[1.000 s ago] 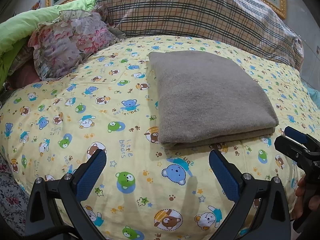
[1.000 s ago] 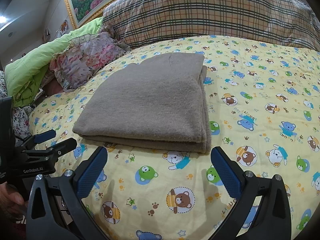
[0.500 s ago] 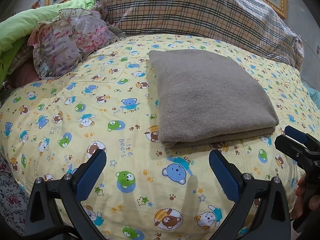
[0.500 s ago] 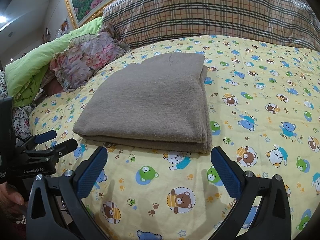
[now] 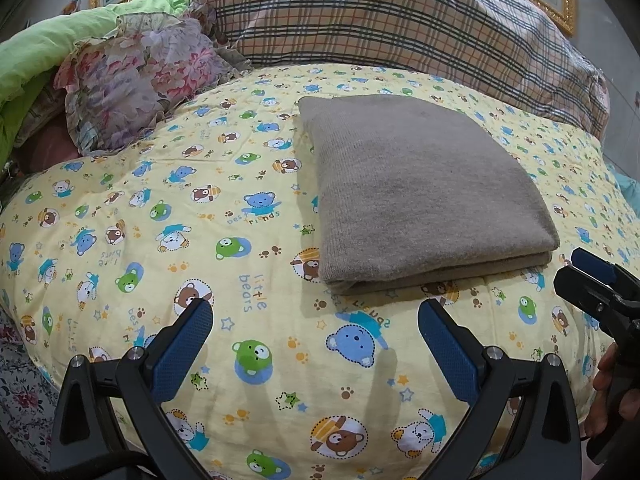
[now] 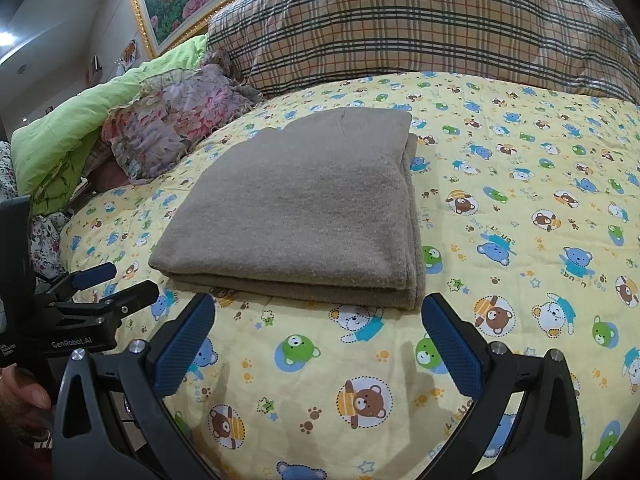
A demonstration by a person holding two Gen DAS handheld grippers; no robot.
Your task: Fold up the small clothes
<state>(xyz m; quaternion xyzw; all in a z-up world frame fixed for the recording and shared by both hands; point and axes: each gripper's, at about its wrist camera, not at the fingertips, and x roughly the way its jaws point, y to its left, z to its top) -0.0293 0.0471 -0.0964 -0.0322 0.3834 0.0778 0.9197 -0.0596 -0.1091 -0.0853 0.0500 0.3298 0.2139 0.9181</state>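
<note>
Hovering over the yellow bear-print quilt (image 5: 224, 240), my left gripper (image 5: 316, 344) and right gripper (image 6: 318, 338) both stand with jaws spread wide, holding nothing. A folded brown garment (image 5: 420, 188) lies flat on the quilt just beyond my fingertips, squared up, probably in two or three layers. Behind it sits a plaid pillow (image 6: 420, 24).

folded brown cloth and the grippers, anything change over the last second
Nothing visibly changed. The folded brown cloth lies flat on the bear-print quilt as before, and the left gripper and right gripper stay open and empty, short of its near edge.
</note>
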